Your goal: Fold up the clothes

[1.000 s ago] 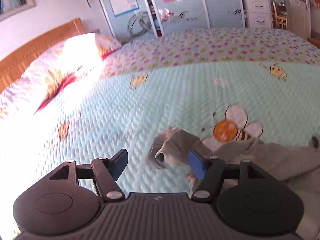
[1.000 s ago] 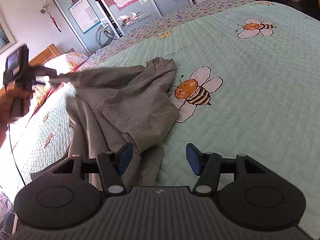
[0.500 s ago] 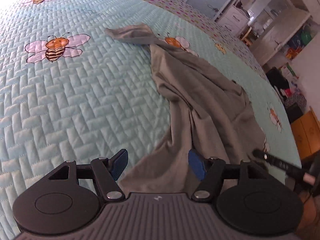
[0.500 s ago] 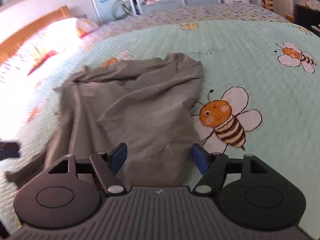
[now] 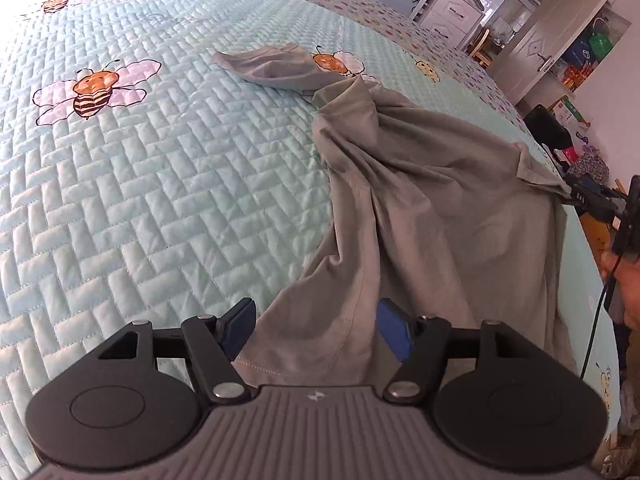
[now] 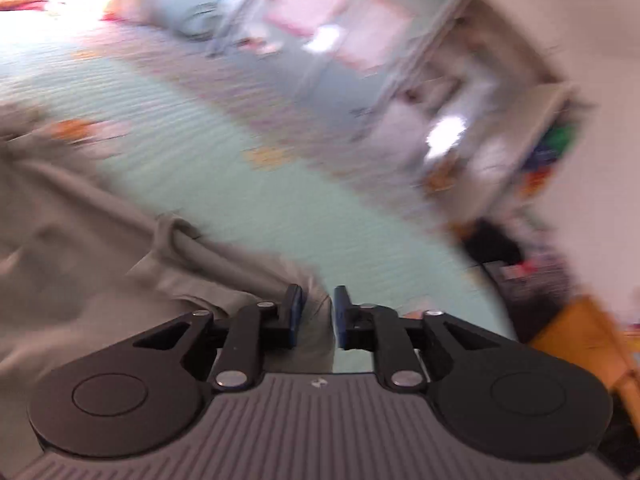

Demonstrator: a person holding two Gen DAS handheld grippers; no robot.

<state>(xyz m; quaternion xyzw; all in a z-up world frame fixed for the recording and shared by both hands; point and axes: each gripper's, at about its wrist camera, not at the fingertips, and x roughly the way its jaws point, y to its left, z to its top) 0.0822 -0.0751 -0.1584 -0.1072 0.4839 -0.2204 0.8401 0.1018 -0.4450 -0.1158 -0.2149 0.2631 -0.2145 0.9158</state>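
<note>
On the far left of the left wrist view, the pale green quilted bedspread (image 5: 168, 184) lies bare, with a printed bee (image 5: 94, 90) stitched into it. Near the bottom edge, the left gripper (image 5: 316, 330) hangs low over the bed with its blue pads spread wide apart, and the near hem of a grey shirt (image 5: 432, 216) lies between them; the pads do not press on the cloth. From there the shirt runs away to the far right in long rumpled folds, and one sleeve (image 5: 272, 66) lies flat at its far end, beside a second bee print (image 5: 338, 62). To the right of that, the shirt's right corner is lifted and pulled to a point at the tip of the right gripper (image 5: 570, 194), which a hand (image 5: 624, 276) holds at the right edge of the bed. Behind it, far right, stand white cupboards (image 5: 532, 36).

The right wrist view is badly blurred by motion. At its left the grey shirt (image 6: 80, 256) lies bunched on the bedspread (image 6: 256, 200). Near the bottom centre the right gripper (image 6: 318, 312) has its pads drawn close together with a strip of grey cloth between them, so it appears to be pinching the shirt's edge, though the blur hides the exact contact. Farther right, the bed's edge and a smeared room are all that can be made out.
</note>
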